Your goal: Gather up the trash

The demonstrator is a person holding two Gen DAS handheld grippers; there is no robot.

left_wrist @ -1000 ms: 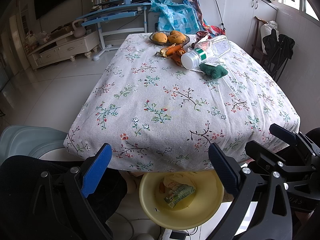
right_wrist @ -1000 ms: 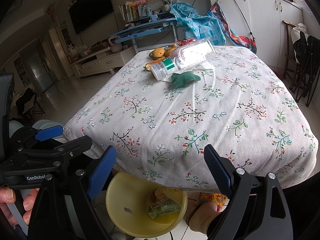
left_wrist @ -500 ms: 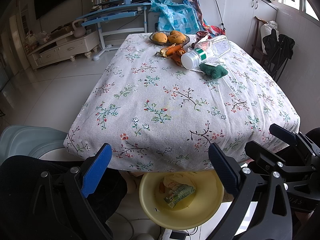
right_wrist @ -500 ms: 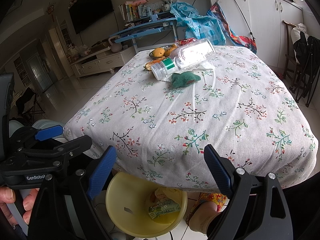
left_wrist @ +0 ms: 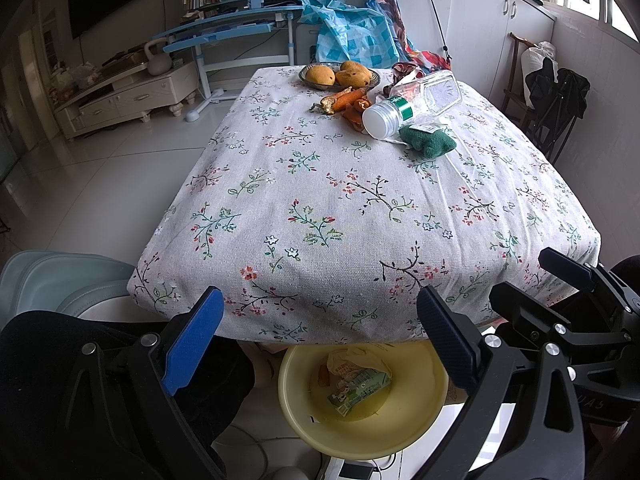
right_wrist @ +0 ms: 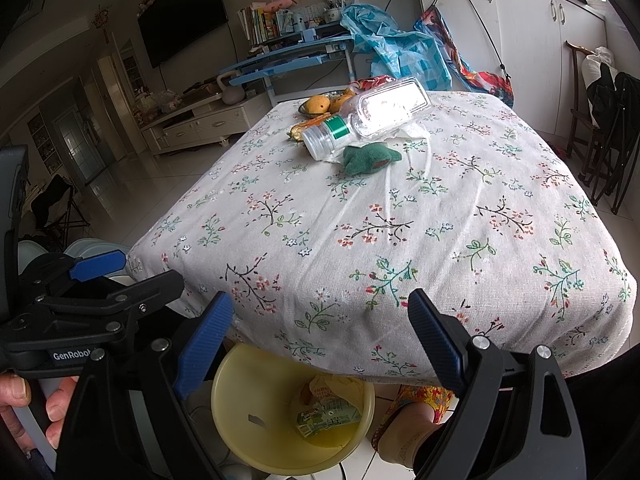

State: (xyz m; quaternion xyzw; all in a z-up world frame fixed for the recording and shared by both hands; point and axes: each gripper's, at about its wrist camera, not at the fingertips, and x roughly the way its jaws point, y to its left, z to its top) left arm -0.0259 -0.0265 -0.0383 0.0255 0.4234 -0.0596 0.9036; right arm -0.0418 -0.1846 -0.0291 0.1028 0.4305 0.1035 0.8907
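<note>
1. We hold both grippers low at the near table [left_wrist: 360, 216] edge, above the bin [left_wrist: 400, 436]; the left gripper [left_wrist: 316, 344] and right gripper [right_wrist: 320, 336] both stand wide and empty.
2. The bottle [left_wrist: 408, 100] lies on its side at the far end, straight ahead and well apart from us, cap toward us, long axis running away to the right.
3. The green cloth [right_wrist: 370, 158] sits just beside it, peels [left_wrist: 344, 102] to its left.
4. We judge the right gripper slightly nearer; it should reach forward and close across the bottle's neck.
</note>
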